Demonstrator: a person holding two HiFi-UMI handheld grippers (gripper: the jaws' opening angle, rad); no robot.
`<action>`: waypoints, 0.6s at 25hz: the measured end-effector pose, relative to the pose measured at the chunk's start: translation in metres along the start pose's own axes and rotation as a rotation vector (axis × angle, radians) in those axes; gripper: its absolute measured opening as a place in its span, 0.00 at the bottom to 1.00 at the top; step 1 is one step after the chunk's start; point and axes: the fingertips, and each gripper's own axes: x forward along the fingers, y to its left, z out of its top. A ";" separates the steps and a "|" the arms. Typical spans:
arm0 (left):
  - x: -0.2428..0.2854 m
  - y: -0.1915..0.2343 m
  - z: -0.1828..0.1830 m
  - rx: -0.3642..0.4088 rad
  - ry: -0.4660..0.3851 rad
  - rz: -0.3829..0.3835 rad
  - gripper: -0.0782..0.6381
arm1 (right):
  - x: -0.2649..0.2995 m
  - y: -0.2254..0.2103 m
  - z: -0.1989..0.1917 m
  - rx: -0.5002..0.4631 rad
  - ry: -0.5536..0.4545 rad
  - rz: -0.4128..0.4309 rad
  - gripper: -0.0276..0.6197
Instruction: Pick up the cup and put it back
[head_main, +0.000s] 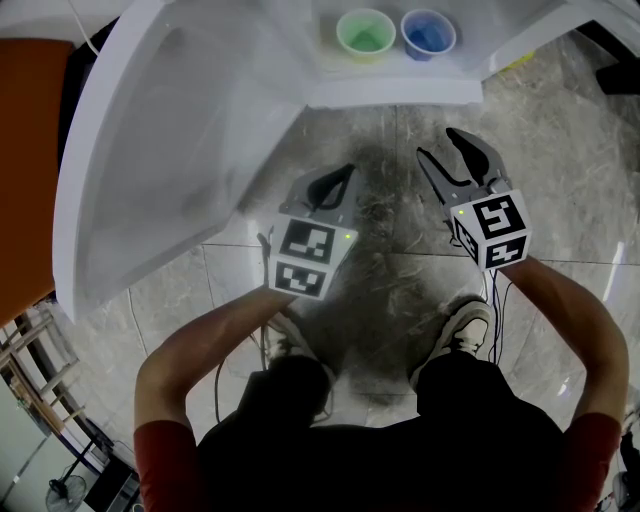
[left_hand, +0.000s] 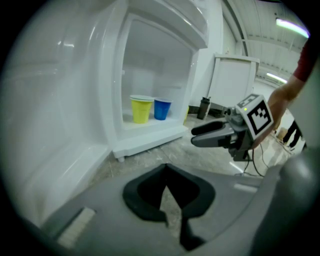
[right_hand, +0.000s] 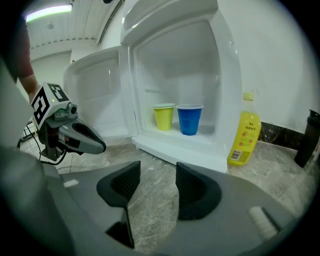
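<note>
Two cups stand side by side on the floor of an open white fridge (head_main: 400, 92): a yellow-green cup (head_main: 365, 33) (right_hand: 163, 116) (left_hand: 141, 109) and a blue cup (head_main: 428, 33) (right_hand: 189, 119) (left_hand: 161, 109). Both grippers hang over the stone floor in front of the fridge, well short of the cups. My left gripper (head_main: 343, 176) (left_hand: 167, 175) has its jaws together with nothing in them. My right gripper (head_main: 440, 145) (right_hand: 157, 180) is open and empty, pointing toward the fridge opening. Each gripper shows in the other's view: the right gripper (left_hand: 194, 136), the left gripper (right_hand: 100, 146).
The fridge door (head_main: 170, 130) stands swung open at the left. A yellow bottle (right_hand: 243, 132) and a dark bottle (right_hand: 306, 140) stand on the floor right of the fridge. The person's shoes (head_main: 465, 325) are below the grippers. An orange surface (head_main: 30, 150) lies far left.
</note>
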 end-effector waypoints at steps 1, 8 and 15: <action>0.000 0.000 0.000 0.000 0.001 -0.001 0.11 | 0.000 0.000 0.000 -0.001 0.000 0.001 0.37; 0.005 0.000 -0.001 -0.003 0.006 -0.006 0.11 | -0.001 0.000 -0.002 -0.005 -0.002 0.010 0.18; 0.007 0.003 -0.003 -0.009 0.008 -0.006 0.11 | 0.004 0.005 -0.006 0.012 0.003 0.043 0.04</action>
